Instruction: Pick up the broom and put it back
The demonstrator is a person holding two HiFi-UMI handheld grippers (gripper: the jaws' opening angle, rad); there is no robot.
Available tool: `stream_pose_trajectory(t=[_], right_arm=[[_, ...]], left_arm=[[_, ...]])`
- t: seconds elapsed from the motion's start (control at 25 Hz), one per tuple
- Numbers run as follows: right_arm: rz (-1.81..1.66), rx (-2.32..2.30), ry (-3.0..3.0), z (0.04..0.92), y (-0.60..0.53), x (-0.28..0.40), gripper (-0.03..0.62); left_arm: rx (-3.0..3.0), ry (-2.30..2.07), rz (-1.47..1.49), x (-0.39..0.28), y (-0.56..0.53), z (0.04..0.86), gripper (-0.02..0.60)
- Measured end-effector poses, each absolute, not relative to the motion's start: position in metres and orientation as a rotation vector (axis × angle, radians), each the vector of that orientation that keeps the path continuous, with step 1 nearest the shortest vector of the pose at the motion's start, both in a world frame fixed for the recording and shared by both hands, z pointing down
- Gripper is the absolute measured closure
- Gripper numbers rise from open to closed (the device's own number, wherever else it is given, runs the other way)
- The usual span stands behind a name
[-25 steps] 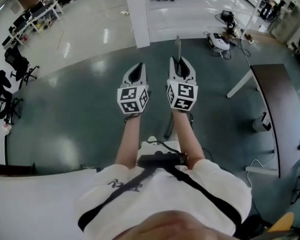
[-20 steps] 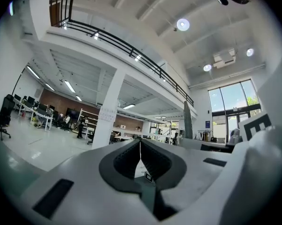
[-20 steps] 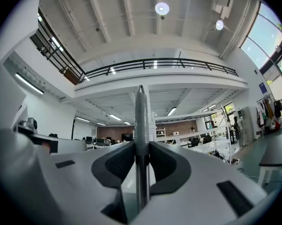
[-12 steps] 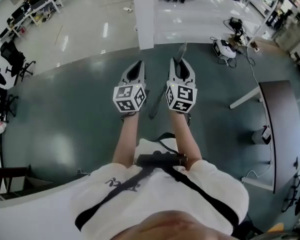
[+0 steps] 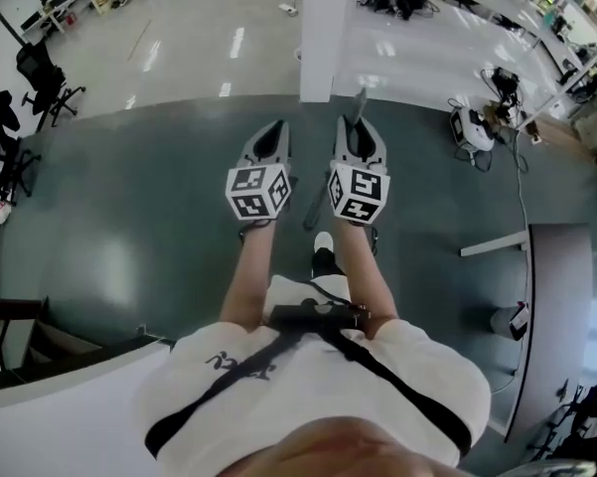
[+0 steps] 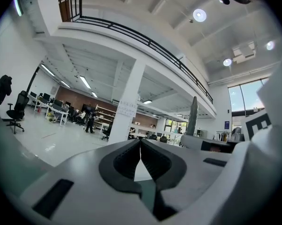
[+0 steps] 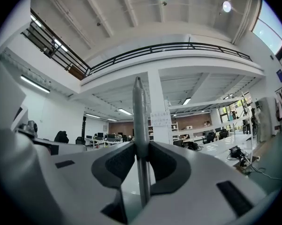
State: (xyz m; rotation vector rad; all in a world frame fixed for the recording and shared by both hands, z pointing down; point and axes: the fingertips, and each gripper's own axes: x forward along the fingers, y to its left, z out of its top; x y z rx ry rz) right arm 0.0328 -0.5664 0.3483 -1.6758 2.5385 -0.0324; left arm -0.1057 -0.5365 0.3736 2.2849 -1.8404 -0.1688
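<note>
Broom handle upright in the grip of the right tool; left tool closed, empty, alongside.

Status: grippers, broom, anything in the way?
Left gripper shut, empty. Right gripper shut on broom handle. White pillar straight ahead, apart from both grippers.

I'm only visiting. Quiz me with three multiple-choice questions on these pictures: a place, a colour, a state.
1. The broom handle is: A on a desk; B between the right gripper's jaws; C leaning on a chair.
2. The floor around the person is: A dark green; B red; C yellow.
3. The left gripper's jaws are: A wide open; B gripping a cloth; C closed, empty.
Answers: B, the jaws pinch it upright; A, the head view shows it; C, their tips meet with nothing between.
</note>
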Motion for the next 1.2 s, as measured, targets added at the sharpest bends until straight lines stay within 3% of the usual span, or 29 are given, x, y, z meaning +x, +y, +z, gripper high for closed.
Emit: stream_pose_trajectory(t=[0.36,0.56,1.2], right_arm=[[-0.032,-1.483,2.561,0.317,-0.744,0.039,0.494],[-0.08,-1.46,2.599,0.342,-0.822,0.044,0.496],[-0.161,-1.713,2.636,0.409,-1.036,0.009,0.496]], left_arm=[[2.314,-1.967,-0.16,-0.074,-0.706,0.343,0.569],[2.282,-1.976,-0.091,-0.063,-0.781,0.369,0.568],[2.313,-1.8,-0.082,-0.112,-1.013,0.402,0.569]])
